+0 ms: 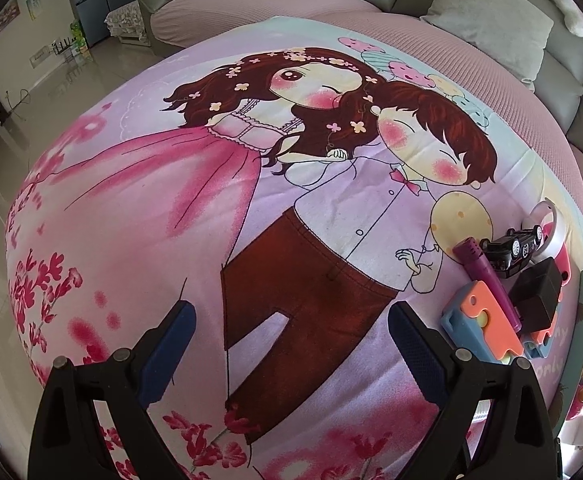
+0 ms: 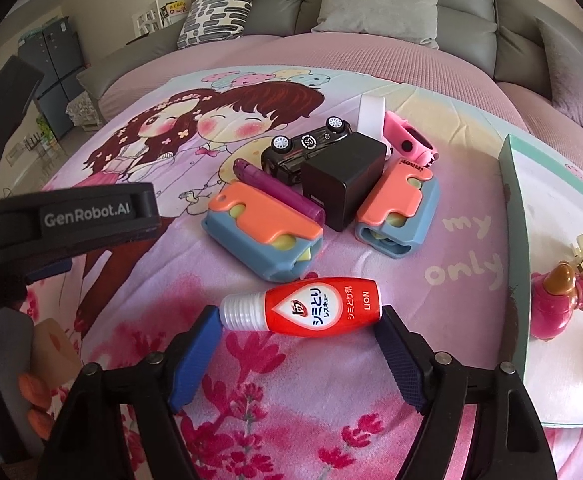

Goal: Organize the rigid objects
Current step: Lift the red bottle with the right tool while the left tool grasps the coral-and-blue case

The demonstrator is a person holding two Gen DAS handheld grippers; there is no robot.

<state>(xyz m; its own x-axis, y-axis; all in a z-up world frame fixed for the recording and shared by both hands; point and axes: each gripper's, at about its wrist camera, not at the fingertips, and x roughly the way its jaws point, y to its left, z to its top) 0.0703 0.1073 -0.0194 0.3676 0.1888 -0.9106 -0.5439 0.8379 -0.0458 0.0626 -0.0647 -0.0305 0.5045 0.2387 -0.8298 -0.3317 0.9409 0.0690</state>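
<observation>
Right wrist view first: the right gripper (image 2: 297,344) has its jaws spread wide, one blue pad on each side of the red stain-remover bottle (image 2: 311,312), which lies on its side on the cartoon-print blanket (image 2: 331,420). The pads are close to the bottle's two ends, its ribbed white cap toward the left pad and its rounded red base toward the right, but nothing is pinched yet.

That bottle looks light, hard and glossy, so it will likely slide under the pads; taken end to end it could squirt out. A safer hold, I'd judge, is across the red belly, where the sides are broadest. The soft blanket underneath gives way, so pressing down will sink rather than steady it.

Just beyond sit two blue-and-orange cases (image 2: 263,236), a purple tube (image 2: 279,192), a black cube (image 2: 343,184), a black toy car (image 2: 303,148) and a pink toy (image 2: 409,140), all bunched together. At right, a teal-edged box lid (image 2: 511,208) holds a pink figurine (image 2: 559,300).

Left wrist view: the left gripper (image 1: 289,344) is open and empty above bare blanket, with the pile off to its right.
</observation>
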